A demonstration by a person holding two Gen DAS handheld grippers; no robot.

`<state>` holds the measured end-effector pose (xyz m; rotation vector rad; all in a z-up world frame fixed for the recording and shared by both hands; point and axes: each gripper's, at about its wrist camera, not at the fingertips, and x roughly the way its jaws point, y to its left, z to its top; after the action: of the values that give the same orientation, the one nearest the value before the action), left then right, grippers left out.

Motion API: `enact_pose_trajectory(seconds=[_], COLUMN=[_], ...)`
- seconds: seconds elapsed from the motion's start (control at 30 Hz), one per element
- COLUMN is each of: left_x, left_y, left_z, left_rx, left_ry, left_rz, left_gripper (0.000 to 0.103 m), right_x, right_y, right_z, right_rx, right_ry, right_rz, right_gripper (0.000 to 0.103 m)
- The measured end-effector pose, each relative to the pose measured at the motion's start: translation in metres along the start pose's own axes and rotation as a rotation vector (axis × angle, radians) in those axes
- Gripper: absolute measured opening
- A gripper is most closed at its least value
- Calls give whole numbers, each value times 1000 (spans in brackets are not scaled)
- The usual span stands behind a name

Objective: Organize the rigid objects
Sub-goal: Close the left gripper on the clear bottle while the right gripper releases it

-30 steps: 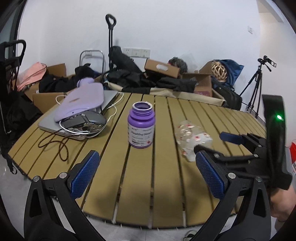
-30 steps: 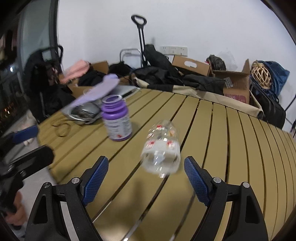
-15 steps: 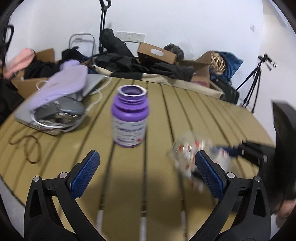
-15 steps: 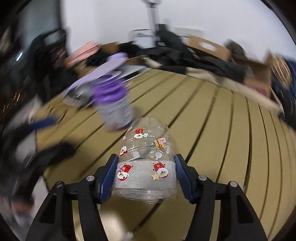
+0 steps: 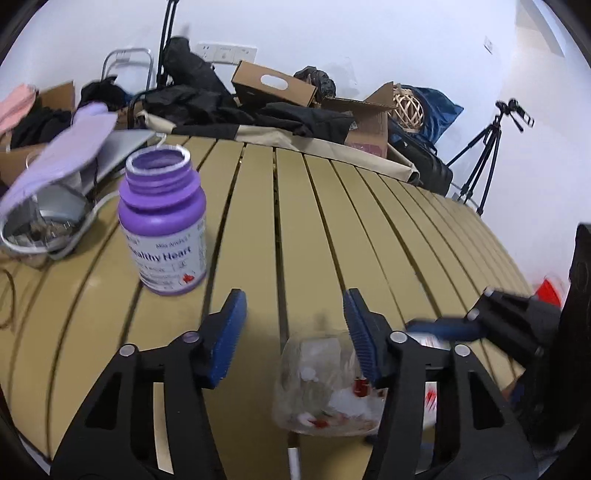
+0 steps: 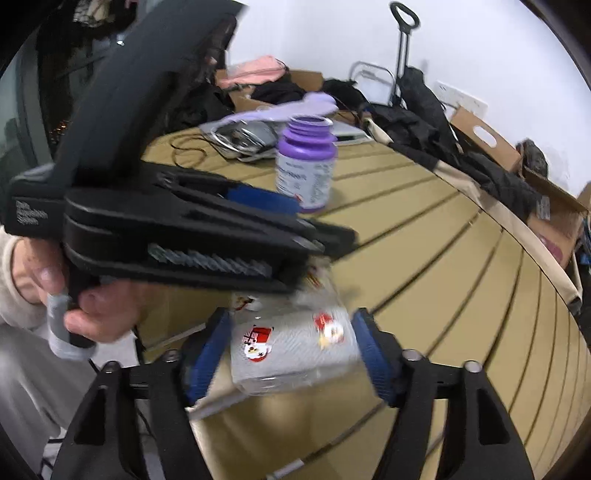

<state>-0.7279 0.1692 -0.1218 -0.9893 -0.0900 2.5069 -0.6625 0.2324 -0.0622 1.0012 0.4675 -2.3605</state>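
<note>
Risk: the clear jar [image 6: 295, 350], clamped by the right gripper [image 6: 291, 350] above the table's near edge [image 5: 258, 454], could slip as the parted left gripper [image 5: 293, 332] closes around it.

Slatted tan table [image 5: 295, 221] takes up foreground. At its far left edge: grey laptop [image 5: 122, 147] with lilac pouch [image 5: 62, 155] and coiled white cable [image 5: 92, 210] on top. Behind table, heap of black clothing [image 5: 207, 107], open cardboard boxes [image 5: 273, 83], wicker ball [image 5: 408, 107] beside blue bag [image 5: 439, 110]. Black tripod [image 5: 484, 155] stands at right (camera head on top, blurred). White wall socket strip [image 5: 225, 53] on wall; trolley handle [image 6: 404, 22] rises against it.
</note>
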Motion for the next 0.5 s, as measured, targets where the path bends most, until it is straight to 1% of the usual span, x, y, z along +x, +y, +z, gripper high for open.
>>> enact_pose_trajectory(seconds=[0.07, 0.17, 0.23, 0.3, 0.33, 0.37, 0.43, 0.5], left_x=[0, 2, -1, -6, -9, -11, -15, -12], left_y=[-2, -4, -7, -11, -13, -16, -29, -42], left_z=[-1, 2, 6, 10, 13, 16, 17, 14], left_rx=[21, 48, 69, 92, 109, 130, 217, 313], left_ry=[-5, -8, -10, -11, -7, 1, 34, 79], left_rz=[18, 47, 43, 36, 10, -19, -71, -90], left_gripper=[50, 50, 51, 57, 70, 80, 83, 87], right_x=[-3, -6, -4, -5, -7, -10, -18, -28], right_y=[-7, -18, -25, -32, -34, -38, -47, -58], right_z=[-4, -9, -10, -12, -14, -14, -16, -17], right_rx=[-9, 10, 13, 24, 36, 52, 86, 130], right_ry=[-2, -8, 14, 21, 17, 13, 2, -3], right_rz=[-14, -6, -68, -114, -120, -119, -118, -133], right_gripper=[81, 81, 81, 81, 81, 81, 81, 81])
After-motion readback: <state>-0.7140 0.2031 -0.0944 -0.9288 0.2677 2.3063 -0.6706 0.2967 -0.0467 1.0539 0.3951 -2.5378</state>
